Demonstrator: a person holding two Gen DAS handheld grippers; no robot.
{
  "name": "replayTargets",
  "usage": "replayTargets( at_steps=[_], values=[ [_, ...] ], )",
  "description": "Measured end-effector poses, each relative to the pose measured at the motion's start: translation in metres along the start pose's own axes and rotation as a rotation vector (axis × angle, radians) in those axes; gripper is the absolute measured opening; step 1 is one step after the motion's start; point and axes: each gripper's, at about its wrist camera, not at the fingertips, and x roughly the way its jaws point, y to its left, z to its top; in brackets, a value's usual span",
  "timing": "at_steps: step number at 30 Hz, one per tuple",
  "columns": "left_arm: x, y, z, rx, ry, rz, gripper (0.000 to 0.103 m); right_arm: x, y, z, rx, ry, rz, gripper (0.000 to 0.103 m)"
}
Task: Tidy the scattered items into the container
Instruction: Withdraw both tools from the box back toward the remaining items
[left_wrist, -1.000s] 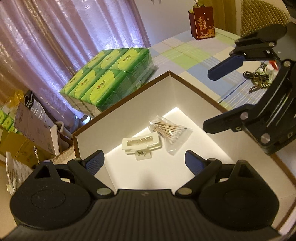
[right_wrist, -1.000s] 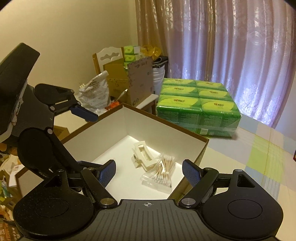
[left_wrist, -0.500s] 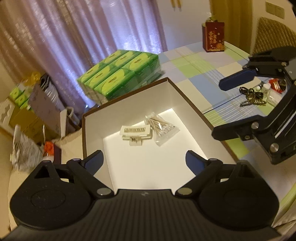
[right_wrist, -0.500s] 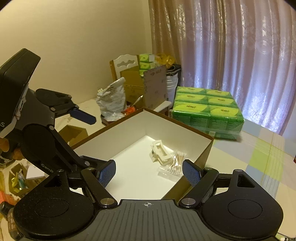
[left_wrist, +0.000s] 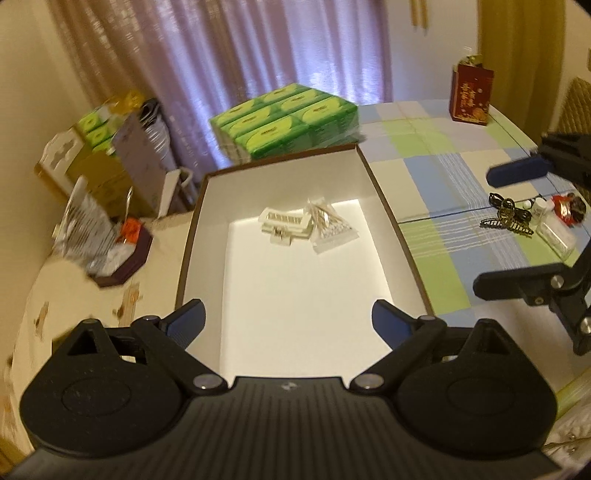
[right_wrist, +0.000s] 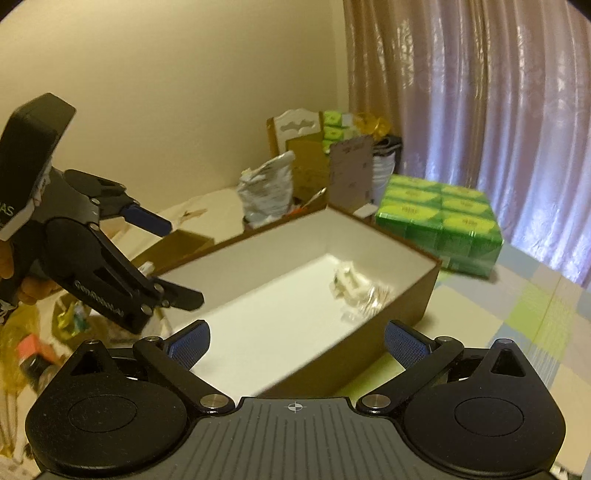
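The left gripper (left_wrist: 288, 321) is hovering over the near end of the box (left_wrist: 384, 206) in the lower centre of the left wrist view, its jaws spread wide and holding nothing. The right gripper (right_wrist: 295, 341) is likewise standing wide open and empty in the lower centre of its own view, positioned over the near corner of the same box (right_wrist: 424, 295). The box, brown outside and white inside, is sitting on the surface (left_wrist: 436, 166), which is wearing a checked cloth of blue, green and pale squares. Two items are lying inside it toward the far end: a white plastic clip (left_wrist: 284, 223) and, touching it on the right, a clear bag of cotton swabs (left_wrist: 330, 227). At the right edge of the left wrist view, several items are lying outside the box on the cloth: a dark hair claw (left_wrist: 508, 219), a small clear bottle (left_wrist: 554, 230) and a red packet (left_wrist: 567, 208), close together and well apart from the box. A green pack of tissues (left_wrist: 288, 123) is standing just beyond the far wall of the box. A red gift bag (left_wrist: 471, 94) is standing at the upper right. The right wrist view is blurred, so detail inside the box there is indistinct.
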Motion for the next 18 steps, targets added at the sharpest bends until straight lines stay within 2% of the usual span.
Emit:
replayTargets(
  at_steps=[5,9,18],
  values=[
    [-0.017,-0.025,-0.026,-0.081,0.034,0.006,0.096,-0.018,-0.003,-0.029,0.019,0.046,0.026,0.103],
    [-0.025,-0.052,-0.042,-0.129,0.064,-0.021,0.096,-0.037,-0.015,-0.054,0.053,0.082,0.014,0.103],
    [-0.035,-0.125,-0.043,-0.097,0.049,-0.109,0.096,-0.087,-0.06,-0.103,0.183,0.129,-0.108,0.103]
  ],
)
